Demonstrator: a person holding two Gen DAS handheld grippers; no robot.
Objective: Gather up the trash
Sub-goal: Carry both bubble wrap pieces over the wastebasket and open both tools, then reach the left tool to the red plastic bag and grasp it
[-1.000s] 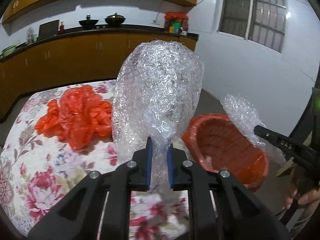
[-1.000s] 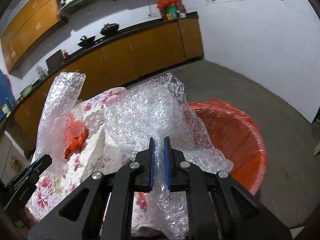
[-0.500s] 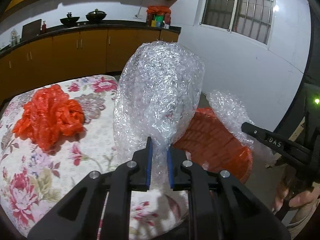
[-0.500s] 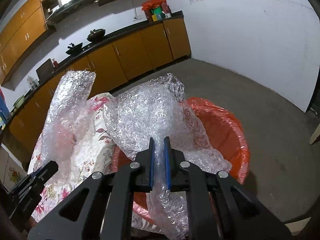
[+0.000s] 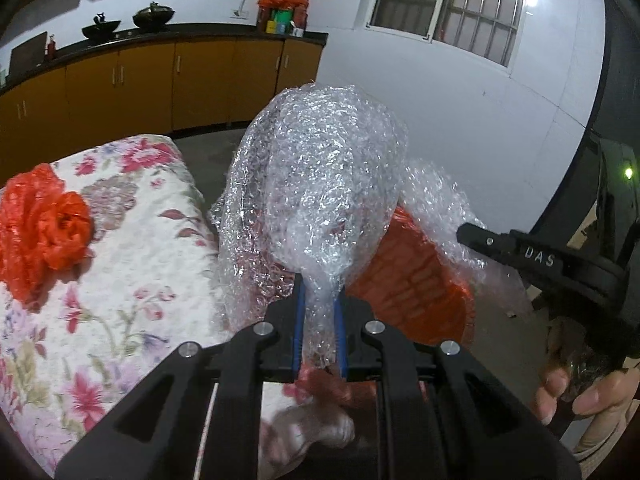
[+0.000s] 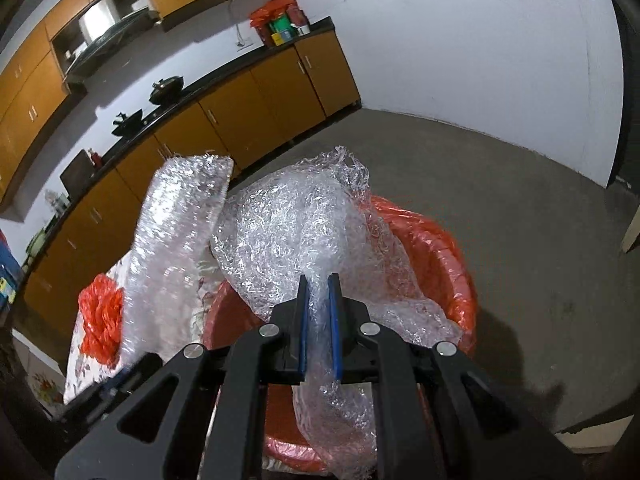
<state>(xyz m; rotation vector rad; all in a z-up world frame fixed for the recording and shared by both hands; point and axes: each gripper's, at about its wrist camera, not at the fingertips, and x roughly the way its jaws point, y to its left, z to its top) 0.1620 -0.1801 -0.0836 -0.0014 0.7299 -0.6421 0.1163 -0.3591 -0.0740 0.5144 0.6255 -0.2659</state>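
Observation:
My left gripper (image 5: pixel 319 312) is shut on a crumpled sheet of bubble wrap (image 5: pixel 324 184) and holds it upright over the near rim of the red bin (image 5: pixel 416 280). My right gripper (image 6: pixel 319 312) is shut on a second piece of bubble wrap (image 6: pixel 304 236) and holds it above the red bin (image 6: pixel 448 248), which stands on the floor by the table. The left piece shows in the right wrist view (image 6: pixel 176 248) as a tall roll. A crumpled red plastic bag (image 5: pixel 40 224) lies on the floral tablecloth (image 5: pixel 132 248).
The right gripper's body (image 5: pixel 536 256) and the hand holding it sit at the right of the left wrist view. Orange cabinets with a black counter (image 5: pixel 160 76) run along the back wall. Grey floor (image 6: pixel 500 200) surrounds the bin. A white wall (image 5: pixel 480 112) stands behind.
Both grippers have moved right, from over the table to over the red bin, each keeping its bubble wrap. The red bag has slid to the left edge of the left wrist view.

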